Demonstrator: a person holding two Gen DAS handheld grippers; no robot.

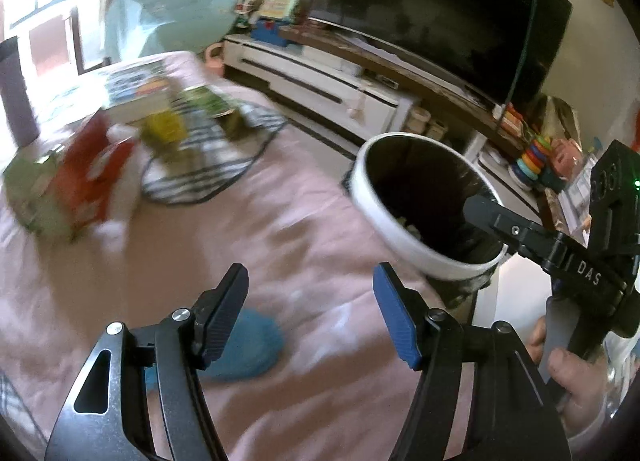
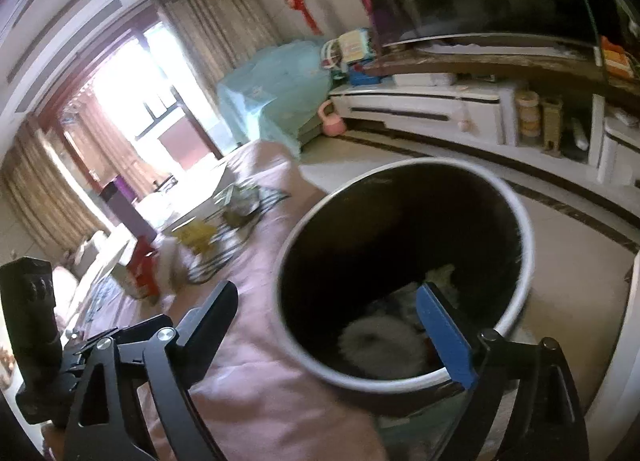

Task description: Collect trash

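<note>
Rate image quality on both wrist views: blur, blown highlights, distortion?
Left wrist view: motion blur smears the snack packets and pink cloth, the window is blown out, and the left hand-held gripper stays sharp. Right wrist view: the balcony door is overexposed, the trash bin rim is slightly soft, its inside is dark, and fisheye bends the TV cabinet.

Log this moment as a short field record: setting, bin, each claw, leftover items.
setting: living room, pink-covered surface, TV on a low white cabinet
bin: white-rimmed trash bin, dark inside, at the edge of the pink surface; pale crumpled trash at the bottom
left claw: left claw open, nothing between the pads, over the pink surface
right claw: right claw open, empty, at the bin's mouth
leftover items: blue object near the left claw; blurred red package and wire rack farther off
</note>
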